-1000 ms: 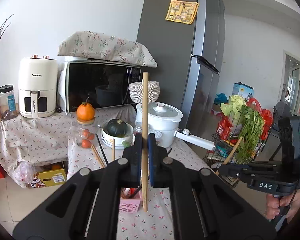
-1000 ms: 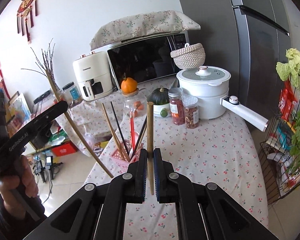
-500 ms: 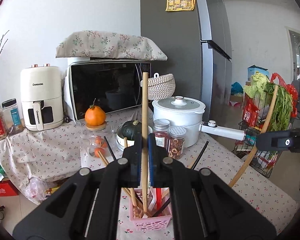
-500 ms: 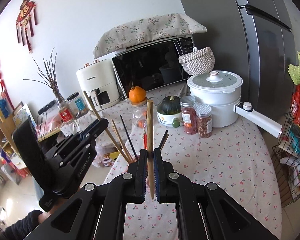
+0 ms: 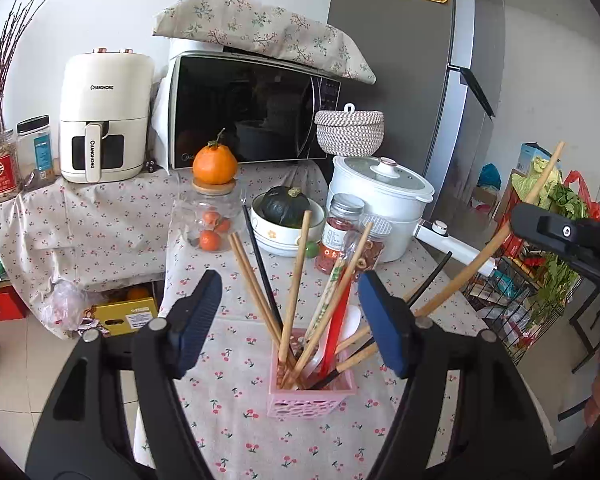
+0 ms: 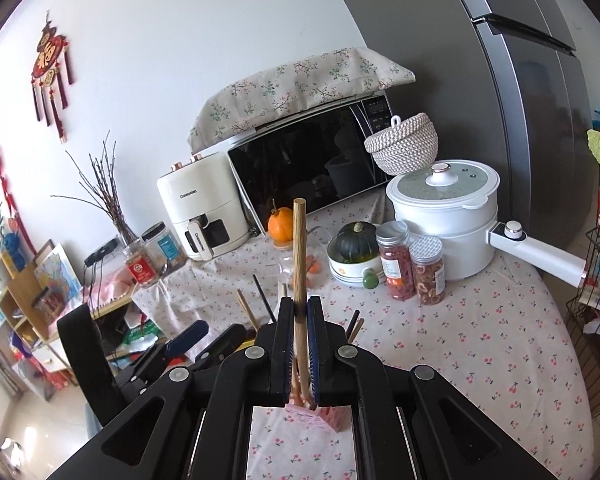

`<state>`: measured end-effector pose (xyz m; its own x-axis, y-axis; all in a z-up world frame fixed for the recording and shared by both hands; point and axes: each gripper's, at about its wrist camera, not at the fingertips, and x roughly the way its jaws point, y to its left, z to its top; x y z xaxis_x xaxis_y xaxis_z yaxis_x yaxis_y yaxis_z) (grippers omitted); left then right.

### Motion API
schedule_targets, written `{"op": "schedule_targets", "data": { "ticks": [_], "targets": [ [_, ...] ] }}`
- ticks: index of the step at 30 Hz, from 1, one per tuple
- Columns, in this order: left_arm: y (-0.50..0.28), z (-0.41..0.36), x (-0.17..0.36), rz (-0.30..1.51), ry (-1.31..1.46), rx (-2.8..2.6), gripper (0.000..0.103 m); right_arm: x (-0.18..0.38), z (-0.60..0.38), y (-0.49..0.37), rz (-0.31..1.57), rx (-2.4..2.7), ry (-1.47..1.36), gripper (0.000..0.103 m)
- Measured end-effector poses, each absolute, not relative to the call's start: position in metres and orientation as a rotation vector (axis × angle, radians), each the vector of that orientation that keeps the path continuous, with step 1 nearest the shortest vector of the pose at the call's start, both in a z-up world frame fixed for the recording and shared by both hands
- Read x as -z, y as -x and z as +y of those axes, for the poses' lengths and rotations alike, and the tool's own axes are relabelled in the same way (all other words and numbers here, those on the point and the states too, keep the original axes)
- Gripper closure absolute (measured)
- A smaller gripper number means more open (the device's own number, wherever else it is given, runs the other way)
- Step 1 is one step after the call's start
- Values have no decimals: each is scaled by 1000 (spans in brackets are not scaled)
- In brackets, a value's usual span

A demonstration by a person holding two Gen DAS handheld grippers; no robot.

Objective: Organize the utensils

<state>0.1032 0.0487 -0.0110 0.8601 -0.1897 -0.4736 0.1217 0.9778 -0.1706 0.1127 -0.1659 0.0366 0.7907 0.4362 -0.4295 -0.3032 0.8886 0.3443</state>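
A pink slotted holder (image 5: 312, 400) stands on the cherry-print tablecloth with several chopsticks and a white spoon in it. My left gripper (image 5: 290, 280) hangs just above and behind it. Its jaws are opening and the pads touch nothing. A wooden chopstick (image 5: 300, 256) stands loose in the holder between them. My right gripper (image 6: 300, 304) is shut on another wooden chopstick (image 6: 299, 248), held upright over the holder (image 6: 332, 416). In the left wrist view that gripper (image 5: 520, 216) comes in from the right with its chopstick (image 5: 496, 240) slanting down.
Behind the holder stand two spice jars (image 5: 340, 232), a bowl with a dark squash (image 5: 286, 220), a glass jar topped by an orange (image 5: 214, 200) and a white pot (image 5: 380, 200) with a long handle. A microwave (image 5: 252, 108), air fryer (image 5: 102, 116) and fridge (image 5: 400, 60) are behind; a wire rack (image 5: 540, 280) is at the right.
The left jaws have opened and let go of the wooden chopstick, which now stands in the pink holder. The left gripper sank toward the holder. The right gripper shifted over the holder.
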Motion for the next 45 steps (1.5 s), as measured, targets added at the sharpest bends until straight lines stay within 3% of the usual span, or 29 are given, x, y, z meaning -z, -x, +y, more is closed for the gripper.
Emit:
{"op": "schedule_targets", "data": {
  "ticks": [4,14,19,20,33,35,37,41,43,45],
  "targets": [
    [-96,63,17,589,143,123,15,-29,-156,-124,533,-402,-261,96],
    [-96,77,32,705,182,104,12,12,-141,-154,632,-377,-252,93],
    [-90,72,31,712,169,123,9,6,-159,-152,619,-366,-301,63],
    [-89,71,31,712,165,126,9,3,-163,-149,605,-363,-304,61],
    [-91,74,38,759,186,126,8,8,-188,-154,624,-372,-398,60],
    [-90,74,39,780,185,111,8,4,-189,-149,623,-366,-375,52],
    [-87,72,38,799,176,87,1,-1,-191,-141,619,-342,-342,30],
    [-77,63,34,812,113,50,1,-13,-200,-119,605,-277,-268,15],
    [-69,56,32,813,93,53,1,-17,-206,-106,601,-225,-227,0],
    [-62,49,30,812,80,67,1,-20,-214,-93,602,-179,-189,0]
  ]
}}
